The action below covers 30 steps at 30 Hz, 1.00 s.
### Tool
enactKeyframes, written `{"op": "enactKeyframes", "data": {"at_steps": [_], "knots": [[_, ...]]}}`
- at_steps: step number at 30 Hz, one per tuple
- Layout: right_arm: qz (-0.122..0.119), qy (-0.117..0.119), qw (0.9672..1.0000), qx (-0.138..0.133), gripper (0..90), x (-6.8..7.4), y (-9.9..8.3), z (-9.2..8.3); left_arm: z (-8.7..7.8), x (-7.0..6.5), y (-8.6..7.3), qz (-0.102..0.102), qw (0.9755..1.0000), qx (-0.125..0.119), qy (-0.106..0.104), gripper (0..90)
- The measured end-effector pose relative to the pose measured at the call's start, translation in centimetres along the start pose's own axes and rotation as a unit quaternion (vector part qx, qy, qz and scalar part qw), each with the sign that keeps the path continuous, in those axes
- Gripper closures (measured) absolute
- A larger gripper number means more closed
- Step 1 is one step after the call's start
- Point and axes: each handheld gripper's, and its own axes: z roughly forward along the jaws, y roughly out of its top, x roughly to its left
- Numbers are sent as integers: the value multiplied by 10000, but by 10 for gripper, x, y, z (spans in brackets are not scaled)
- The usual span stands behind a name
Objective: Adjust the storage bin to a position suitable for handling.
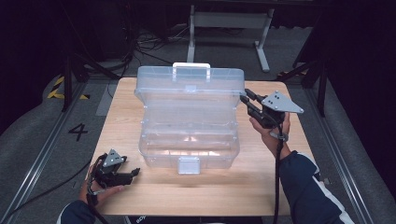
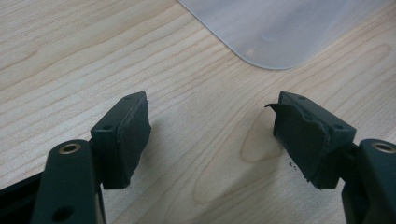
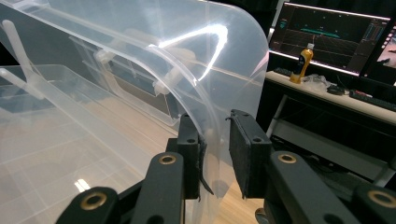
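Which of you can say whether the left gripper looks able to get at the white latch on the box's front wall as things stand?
Probably yes. The left gripper is open beside the clear box, and only bare table lies between it and the latch.

The left gripper (image 1: 133, 172) lay low near the person's side, jaws spread wide and empty. The right gripper (image 1: 246, 99) reached forward on an outstretched forearm, jaws parted around a thin edge.

— Any writing legible here?
— One mark: a black numeral "4" (image 1: 78, 131) on the grey floor (image 1: 42, 135) left of the table. The monitor's (image 3: 327, 37) display is too blurred to read.
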Motion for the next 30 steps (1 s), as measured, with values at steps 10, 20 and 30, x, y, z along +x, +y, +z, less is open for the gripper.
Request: {"op": "enactKeyframes", "data": {"at_steps": [10, 20, 30], "knots": [[6, -127, 9999, -11, 766, -3, 3, 6, 0, 0, 0, -8, 10000, 25, 8, 257], [-8, -240, 9997, 69, 785, -7, 9, 14, 1, -1, 1, 21, 10000, 53, -41, 212], [-45, -286, 9995, 97, 793, -10, 12, 19, 1, -1, 1, 32, 10000, 50, -37, 212]]}}
